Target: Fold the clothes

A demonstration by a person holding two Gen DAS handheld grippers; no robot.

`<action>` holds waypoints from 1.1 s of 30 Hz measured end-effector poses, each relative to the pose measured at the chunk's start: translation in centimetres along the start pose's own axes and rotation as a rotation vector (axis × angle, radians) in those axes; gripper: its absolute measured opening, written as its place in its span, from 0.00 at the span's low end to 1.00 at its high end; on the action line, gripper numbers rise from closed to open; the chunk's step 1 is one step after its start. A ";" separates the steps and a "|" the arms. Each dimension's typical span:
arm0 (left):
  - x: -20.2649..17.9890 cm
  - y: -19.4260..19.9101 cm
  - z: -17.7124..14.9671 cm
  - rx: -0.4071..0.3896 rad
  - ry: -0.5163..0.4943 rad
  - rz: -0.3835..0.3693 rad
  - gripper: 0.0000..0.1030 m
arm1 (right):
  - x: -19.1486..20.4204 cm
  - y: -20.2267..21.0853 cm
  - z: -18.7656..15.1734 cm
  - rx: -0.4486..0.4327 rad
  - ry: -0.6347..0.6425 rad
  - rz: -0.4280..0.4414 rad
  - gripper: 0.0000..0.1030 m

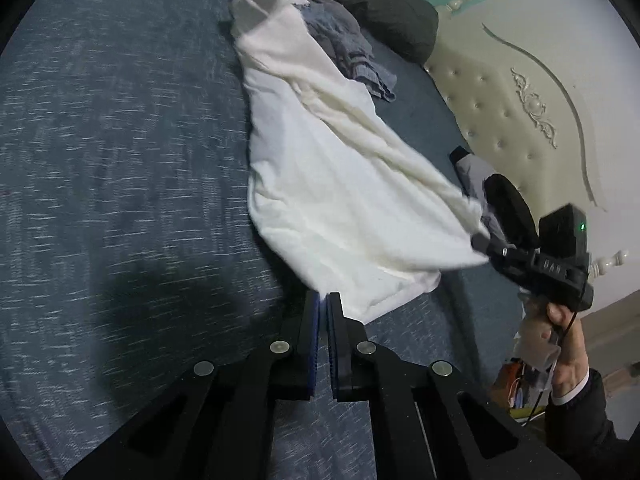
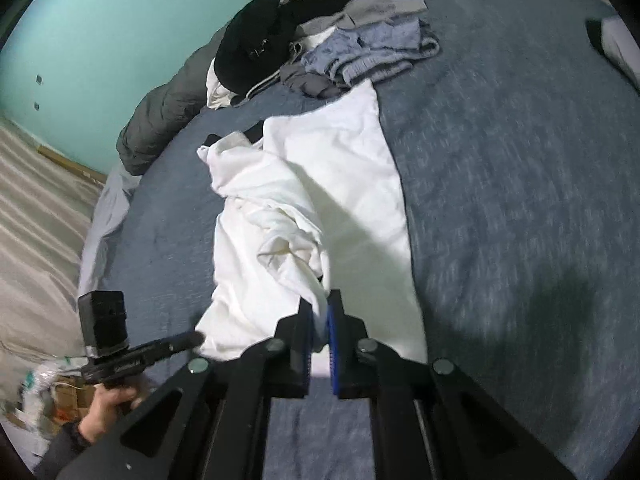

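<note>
A white garment lies lengthwise on the blue bed cover, bunched along one side. My left gripper is shut with the garment's near hem at its fingertips. In the right wrist view it meets the garment's near left corner. My right gripper is shut on a fold of the white cloth, which shows between its blue pads. The left wrist view shows it pinching the garment's right corner, lifted a little off the bed.
A pile of grey, blue and black clothes lies beyond the garment's far end. A dark duvet runs along the teal wall. The cream tufted headboard stands at the right. A grey-and-black item rests near it.
</note>
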State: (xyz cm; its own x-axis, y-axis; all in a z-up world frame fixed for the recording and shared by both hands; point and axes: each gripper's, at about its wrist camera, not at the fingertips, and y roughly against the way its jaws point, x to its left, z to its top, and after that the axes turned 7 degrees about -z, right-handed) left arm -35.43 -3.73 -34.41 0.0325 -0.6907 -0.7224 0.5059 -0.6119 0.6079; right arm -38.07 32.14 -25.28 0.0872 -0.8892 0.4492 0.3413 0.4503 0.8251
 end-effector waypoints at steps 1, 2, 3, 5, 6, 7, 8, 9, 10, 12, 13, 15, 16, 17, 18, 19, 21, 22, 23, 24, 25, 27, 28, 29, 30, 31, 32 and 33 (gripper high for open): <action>0.3 0.1 -0.2 0.001 0.004 0.003 0.04 | -0.2 -0.2 -0.5 0.013 -0.009 -0.005 0.06; 0.6 -0.1 -0.4 0.009 0.011 0.008 0.04 | -0.5 -0.7 -1.1 0.026 -0.016 -0.012 0.06; 1.0 -0.3 -0.7 0.016 0.017 0.014 0.04 | -0.7 -1.1 -1.7 0.039 -0.023 -0.020 0.06; 1.5 -0.8 -1.1 0.031 0.032 0.019 0.04 | -1.5 -2.2 -2.5 0.054 -0.040 -0.034 0.06; 1.7 -1.0 -1.3 0.036 0.039 0.020 0.04 | -1.9 -2.8 -2.8 0.061 -0.049 -0.042 0.06; 1.8 -1.1 -1.4 0.038 0.041 0.023 0.04 | -2.3 -3.3 -3.1 0.067 -0.060 -0.045 0.06; 1.9 -1.2 -1.5 0.040 0.042 0.025 0.04 | -2.6 -3.7 -3.3 0.067 -0.068 -0.040 0.06; 2.0 -1.3 -1.5 0.042 0.044 0.027 0.04 | -2.7 -3.9 -3.4 0.066 -0.068 -0.038 0.06; 2.1 -1.4 -1.6 0.044 0.045 0.030 0.04 | -2.7 -3.9 -3.4 0.067 -0.066 -0.039 0.06; 2.3 -1.5 -1.7 0.047 0.048 0.034 0.04 | -2.8 -4.0 -3.4 0.066 -0.063 -0.040 0.06; 2.3 -1.5 -1.7 0.042 0.050 0.034 0.04 | -2.9 -3.8 -3.2 0.059 -0.067 -0.040 0.06; 2.4 -1.3 -1.7 0.032 0.054 0.024 0.04 | -3.3 -3.2 -2.9 0.035 -0.084 -0.026 0.06; 2.4 -1.2 -1.7 0.027 0.056 0.019 0.04 | -3.4 -2.8 -2.6 0.021 -0.095 -0.007 0.06; 2.4 -1.1 -1.7 0.024 0.056 0.016 0.05 | -3.5 -2.6 -2.5 0.015 -0.097 0.000 0.06; 2.2 -1.3 -1.7 0.026 0.051 0.017 0.06 | -3.4 -2.5 -2.4 0.014 -0.093 -0.001 0.06; 2.1 -1.4 -1.7 0.028 0.046 0.019 0.09 | -3.3 -2.4 -2.3 0.016 -0.090 -0.002 0.06; 1.7 -1.8 -1.8 0.032 0.036 0.022 0.24 | -3.1 -2.3 -2.3 0.019 -0.087 0.000 0.06; 1.5 -1.9 -1.9 0.034 0.031 0.024 0.34 | -3.1 -2.3 -2.3 0.018 -0.088 0.003 0.06; 1.4 -2.1 -1.9 0.037 0.027 0.026 0.36 | -3.0 -2.3 -2.2 0.017 -0.091 0.008 0.06; 1.5 -2.4 -1.9 0.043 0.030 0.028 0.36 | -3.0 -2.2 -2.2 0.017 -0.095 0.014 0.06; 1.6 -2.8 -1.9 0.048 0.033 0.031 0.36 | -2.9 -2.0 -2.2 0.019 -0.100 0.022 0.06; 2.0 -3.0 -1.9 0.046 0.035 0.032 0.35 | -2.9 -1.7 -2.3 0.021 -0.109 0.038 0.06; 2.1 -3.1 -1.8 0.042 0.034 0.030 0.28 | -2.8 -1.5 -2.3 0.022 -0.114 0.046 0.06; 2.1 -2.9 -1.7 0.038 0.035 0.022 0.07 | -2.8 -1.4 -2.3 0.023 -0.119 0.054 0.06; 2.2 -2.8 -1.7 0.035 0.035 0.014 0.04 | -2.8 -1.2 -2.3 0.025 -0.124 0.062 0.06; 2.2 -2.6 -1.6 0.031 0.035 0.007 0.04 | -2.7 -1.0 -2.3 0.024 -0.124 0.068 0.06; 2.2 -2.4 -1.6 0.027 0.035 0.000 0.04 | -2.5 -0.7 -2.3 0.019 -0.117 0.070 0.06; 2.2 -2.1 -1.6 0.020 0.034 -0.002 0.04 | -2.5 -0.6 -2.3 0.019 -0.113 0.066 0.06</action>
State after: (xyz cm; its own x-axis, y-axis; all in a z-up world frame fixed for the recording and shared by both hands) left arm -35.06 -3.41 -37.80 0.0608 -0.6766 -0.7339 0.4883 -0.6211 0.6131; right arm -36.31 33.91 -27.72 0.0028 -0.8434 0.5373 0.3207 0.5097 0.7984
